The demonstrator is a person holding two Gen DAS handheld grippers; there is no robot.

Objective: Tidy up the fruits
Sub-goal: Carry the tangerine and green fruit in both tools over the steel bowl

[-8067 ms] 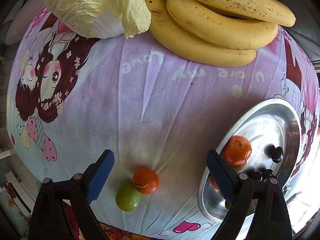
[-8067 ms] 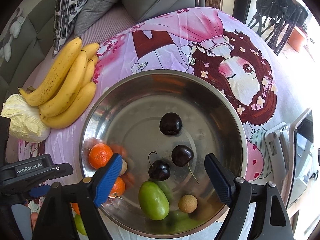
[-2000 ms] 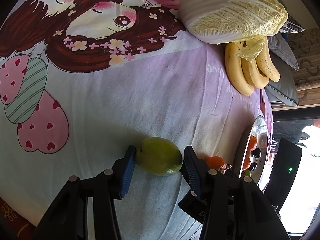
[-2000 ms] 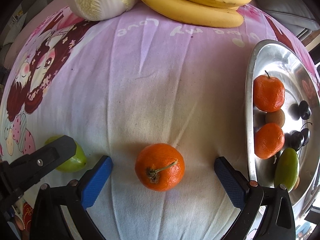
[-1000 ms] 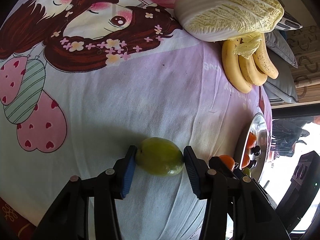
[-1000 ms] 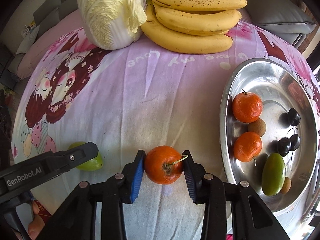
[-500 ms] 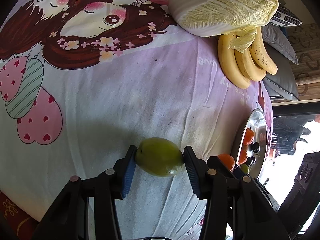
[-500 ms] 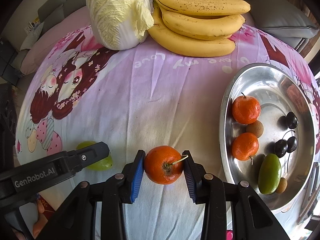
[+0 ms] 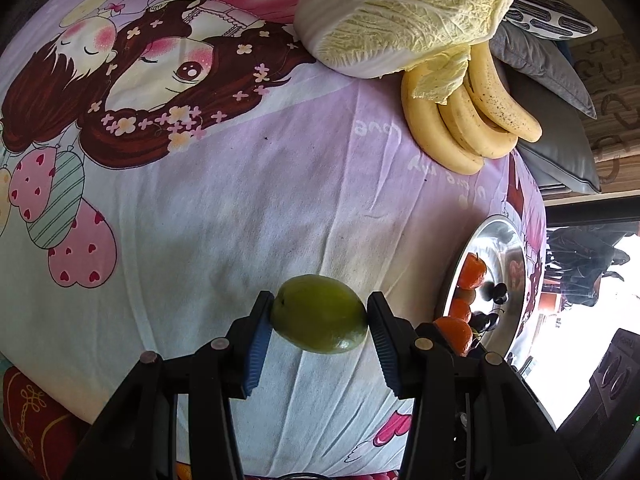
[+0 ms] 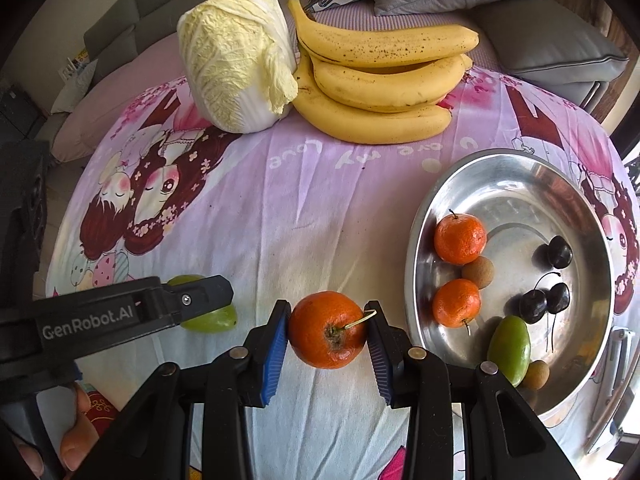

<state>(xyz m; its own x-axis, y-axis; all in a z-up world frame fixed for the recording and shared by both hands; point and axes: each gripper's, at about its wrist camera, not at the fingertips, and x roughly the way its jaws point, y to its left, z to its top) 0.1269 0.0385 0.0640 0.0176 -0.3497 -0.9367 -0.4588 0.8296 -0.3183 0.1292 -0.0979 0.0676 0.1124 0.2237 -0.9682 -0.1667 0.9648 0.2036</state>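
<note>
My left gripper (image 9: pixel 319 322) is shut on a green oval fruit (image 9: pixel 319 314) and holds it above the cartoon-print cloth. My right gripper (image 10: pixel 327 330) is shut on a tangerine (image 10: pixel 327 330) with a short stem, also lifted off the cloth. In the right wrist view the left gripper (image 10: pixel 192 300) shows at the left with the green fruit (image 10: pixel 210 322) partly hidden behind it. The steel bowl (image 10: pixel 416 248) lies to the right and holds two tangerines (image 10: pixel 460 239), a green fruit (image 10: pixel 510 350), dark cherries (image 10: pixel 542 300) and small brown fruits (image 10: pixel 478 272).
A bunch of bananas (image 10: pixel 380 92) and a napa cabbage (image 10: pixel 236 60) lie at the far edge of the round table. Grey cushions (image 10: pixel 548 40) sit behind them. The bowl also shows in the left wrist view (image 9: pixel 508 276) at the right.
Both grippers have risen a little with their fruits; the table looks farther away in both views. The grips have not changed.
</note>
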